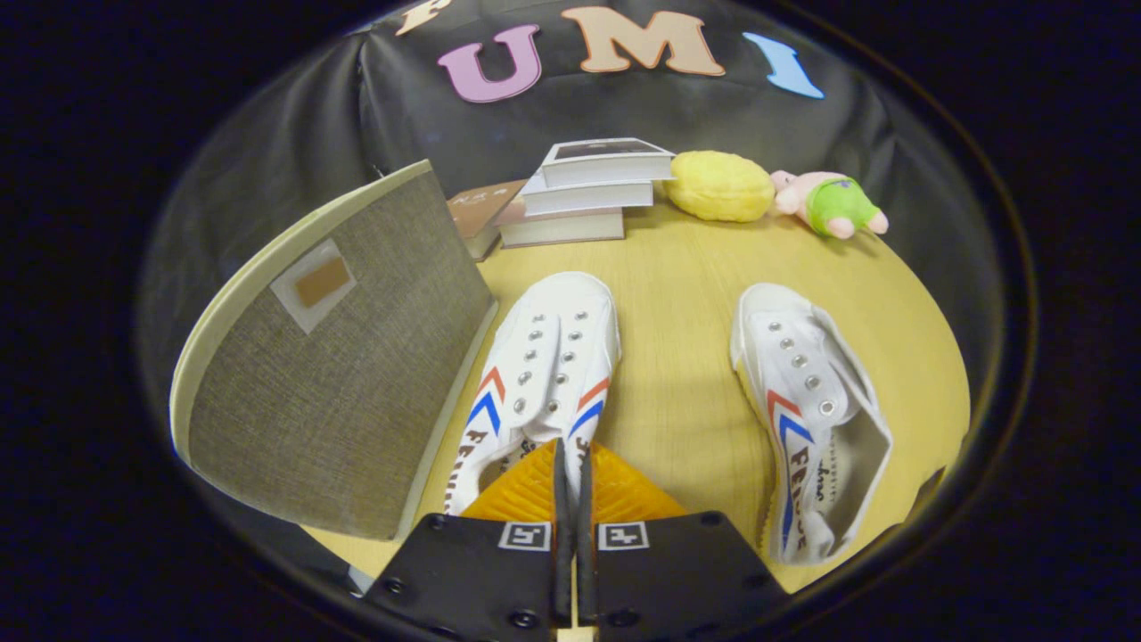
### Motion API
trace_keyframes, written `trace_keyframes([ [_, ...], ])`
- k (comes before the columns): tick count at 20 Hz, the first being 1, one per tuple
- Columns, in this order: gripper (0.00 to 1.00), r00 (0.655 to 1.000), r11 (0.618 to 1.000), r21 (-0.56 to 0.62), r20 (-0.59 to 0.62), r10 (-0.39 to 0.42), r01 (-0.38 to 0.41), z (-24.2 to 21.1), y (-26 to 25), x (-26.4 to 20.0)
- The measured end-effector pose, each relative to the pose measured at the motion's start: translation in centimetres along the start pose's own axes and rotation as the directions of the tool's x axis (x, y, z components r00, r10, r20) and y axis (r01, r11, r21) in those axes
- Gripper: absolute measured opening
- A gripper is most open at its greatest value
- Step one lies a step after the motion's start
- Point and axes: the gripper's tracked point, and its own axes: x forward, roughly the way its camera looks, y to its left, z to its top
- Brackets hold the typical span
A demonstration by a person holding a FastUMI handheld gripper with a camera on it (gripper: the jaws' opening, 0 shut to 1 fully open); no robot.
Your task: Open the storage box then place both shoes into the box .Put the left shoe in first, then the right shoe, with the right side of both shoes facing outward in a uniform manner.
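Tool (570,464): fingers pressing together, gripping nothing, above the left shoe's (544,366) heel.
Right shoe (807,419): lying apart on the wooden surface (677,357).
Box (330,357): standing beside the left shoe.
Background: books (588,192), plush toys (824,203) resting.

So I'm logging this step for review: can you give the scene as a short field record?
gripper: jaws closed together over the heel end of the nearer shoe, whether they pinch it is unclear
left-hand shoe: just ahead of jaws, beside the box
right-hand shoe: apart, on the table
storage box lid: raised
beyond: books, plush toys
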Motion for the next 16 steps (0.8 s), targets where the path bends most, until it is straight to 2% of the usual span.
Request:
trace_keyframes([
  [2, 0.08, 0.999, 1.0, -0.002, 0.037, -0.004, 0.004, 0.4, 0.0, 0.1],
  [5, 0.03, 0.995, 0.998, 0.044, 0.09, 0.038, -0.042, 1.1, 1.2, -0.8],
  [10, 0.03, 0.985, 0.989, 0.116, 0.156, 0.077, -0.095, 2.8, 1.5, -2.6],
  [16, 0.03, 0.96, 0.95, 0.231, 0.236, 0.154, -0.209, 5.6, 1.6, -6.3],
])
